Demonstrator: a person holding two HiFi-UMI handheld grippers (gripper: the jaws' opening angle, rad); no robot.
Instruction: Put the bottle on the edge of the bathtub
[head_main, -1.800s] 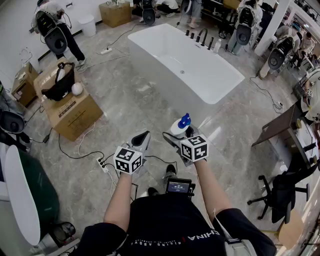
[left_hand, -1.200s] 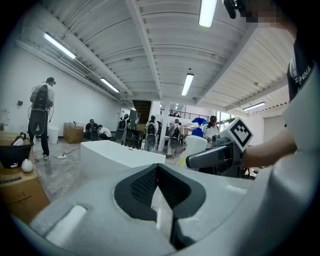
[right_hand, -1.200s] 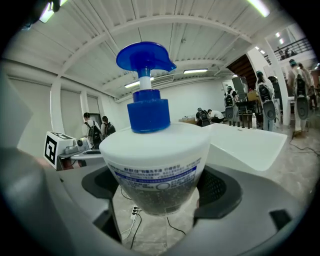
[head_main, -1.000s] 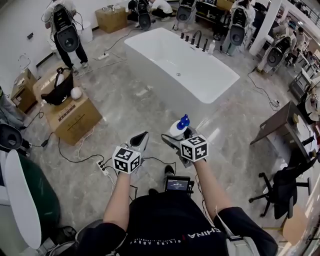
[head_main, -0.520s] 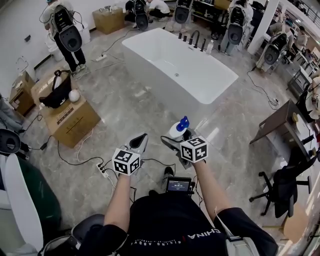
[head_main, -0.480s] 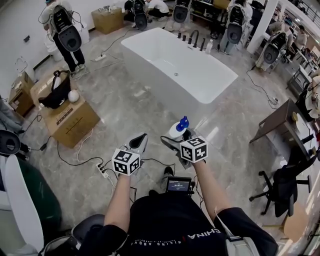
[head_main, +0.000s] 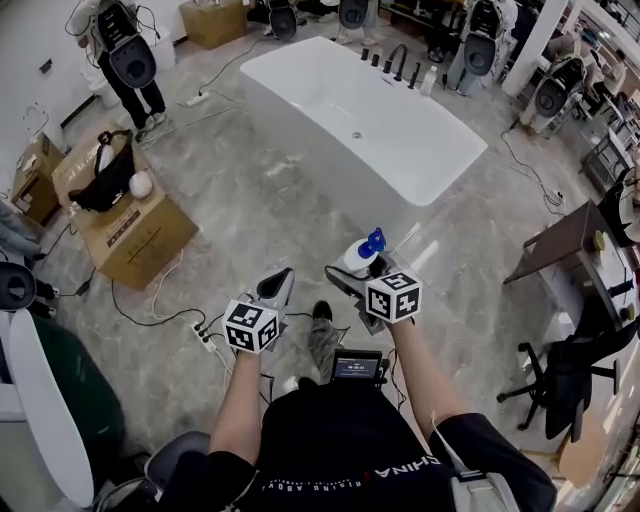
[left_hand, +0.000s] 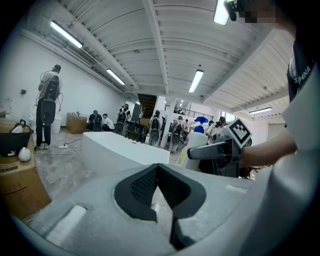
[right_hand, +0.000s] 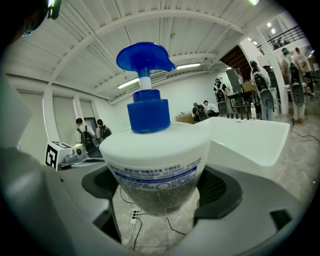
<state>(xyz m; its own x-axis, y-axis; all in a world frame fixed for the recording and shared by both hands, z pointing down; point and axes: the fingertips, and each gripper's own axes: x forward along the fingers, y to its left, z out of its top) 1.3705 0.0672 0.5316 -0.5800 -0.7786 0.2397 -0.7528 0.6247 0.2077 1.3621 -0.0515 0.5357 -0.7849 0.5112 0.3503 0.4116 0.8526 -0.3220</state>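
Observation:
A white pump bottle (head_main: 361, 254) with a blue pump head (right_hand: 144, 57) is clamped upright in my right gripper (head_main: 366, 270); its labelled body (right_hand: 156, 170) fills the right gripper view between the jaws. The white bathtub (head_main: 360, 120) stands on the floor ahead, its near corner (head_main: 432, 196) a short way beyond the bottle, and it also shows as a white block in the left gripper view (left_hand: 120, 150). My left gripper (head_main: 276, 285) is held beside the right one, its jaws closed together on nothing (left_hand: 159, 187).
Cardboard boxes (head_main: 125, 225) with a black bag sit to the left. A power strip and cables (head_main: 205, 335) lie on the grey stone floor by my feet. Black taps (head_main: 395, 65) stand at the tub's far rim. A desk and office chair (head_main: 570, 360) are at the right. People stand around the room.
The tub's near corner has come a little closer in the head view, and a foot now shows below the grippers. Both grippers keep their pose, the bottle still held.

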